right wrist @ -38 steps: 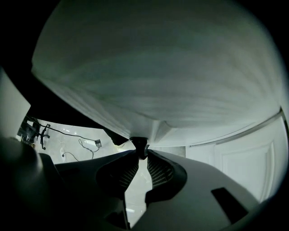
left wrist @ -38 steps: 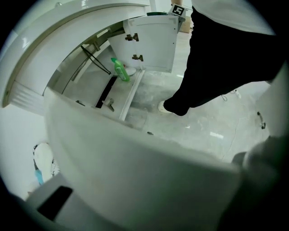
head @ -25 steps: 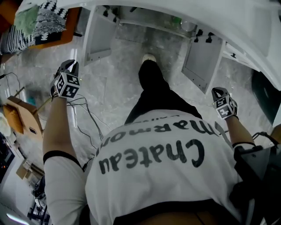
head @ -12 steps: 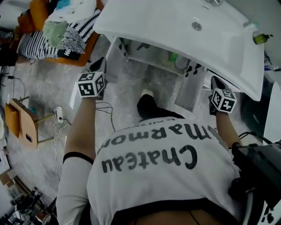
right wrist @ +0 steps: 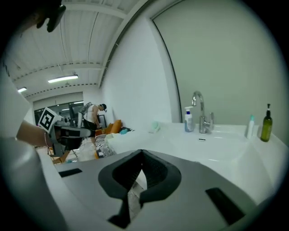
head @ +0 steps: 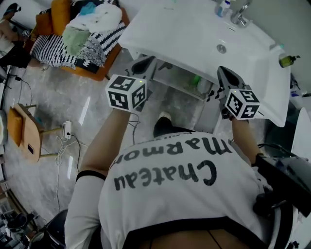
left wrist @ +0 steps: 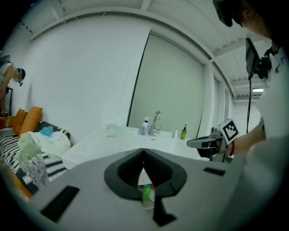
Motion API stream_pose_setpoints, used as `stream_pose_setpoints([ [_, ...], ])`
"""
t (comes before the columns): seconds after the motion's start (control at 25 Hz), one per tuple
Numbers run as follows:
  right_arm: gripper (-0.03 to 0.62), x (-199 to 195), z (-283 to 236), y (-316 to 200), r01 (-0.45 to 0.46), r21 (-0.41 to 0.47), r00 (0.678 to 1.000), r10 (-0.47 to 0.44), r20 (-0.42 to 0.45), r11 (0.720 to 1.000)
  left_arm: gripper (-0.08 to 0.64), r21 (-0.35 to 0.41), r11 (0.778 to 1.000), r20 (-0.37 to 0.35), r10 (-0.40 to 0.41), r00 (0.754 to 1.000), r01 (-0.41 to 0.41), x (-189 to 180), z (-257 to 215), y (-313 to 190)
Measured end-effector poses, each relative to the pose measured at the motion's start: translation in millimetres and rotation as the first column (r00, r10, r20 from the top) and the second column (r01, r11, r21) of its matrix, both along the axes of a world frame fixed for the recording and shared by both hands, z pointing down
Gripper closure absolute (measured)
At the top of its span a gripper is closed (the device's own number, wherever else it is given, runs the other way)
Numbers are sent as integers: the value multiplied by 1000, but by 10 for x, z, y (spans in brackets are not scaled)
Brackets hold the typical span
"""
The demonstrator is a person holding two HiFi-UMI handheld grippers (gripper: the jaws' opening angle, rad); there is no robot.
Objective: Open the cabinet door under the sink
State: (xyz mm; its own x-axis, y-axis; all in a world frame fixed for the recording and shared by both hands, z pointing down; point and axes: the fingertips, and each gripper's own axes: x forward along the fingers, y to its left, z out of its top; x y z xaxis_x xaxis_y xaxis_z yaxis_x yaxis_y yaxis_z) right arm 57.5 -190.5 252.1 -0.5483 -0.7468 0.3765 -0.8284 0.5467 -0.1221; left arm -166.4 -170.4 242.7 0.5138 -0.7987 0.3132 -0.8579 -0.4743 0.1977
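Below the front edge of the white sink (head: pixel 194 34), cabinet door (head: pixel 210 113) swung outward, with a green bottle (head: pixel 195 79) showing on the shelf in the opening. Just in front of that opening, left gripper (head: pixel 142 63) and right gripper (head: pixel 224 77) held up near the basin's rim, well apart from each other, each with fingers closed tip to tip and gripping nothing. Farther out, faucet (head: pixel 239 14) at the back of the basin, striped and pale laundry (head: pixel 82 34) heaped on an orange seat to the left, grey marbled floor (head: pixel 58 112).
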Motion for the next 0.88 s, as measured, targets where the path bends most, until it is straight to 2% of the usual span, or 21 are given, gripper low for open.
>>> stream_pose_setpoints([
  [0.16, 580, -460, -96, 106, 122, 10, 992, -122, -16, 993, 551, 33, 999, -15, 13, 1000, -12, 195, -84, 65],
  [0.28, 580, -636, -32, 184, 158, -25, 987, -158, -26, 987, 551, 22, 1000, -50, 7, 999, -6, 298, -68, 98],
  [0.44, 580, -702, 89, 231, 154, -94, 988, -152, 31, 984, 551, -18, 1000, -80, 9, 997, -11, 422, 10, 86],
  [0.68, 580, -681, 176, 215, 151, -152, 988, -143, 63, 977, 551, -20, 998, -47, 66, 997, -67, 572, 40, 54],
  [0.88, 581, -669, 217, 157, 155, -142, 988, -154, 21, 978, 551, -24, 997, -46, 74, 996, -75, 582, 97, 12],
])
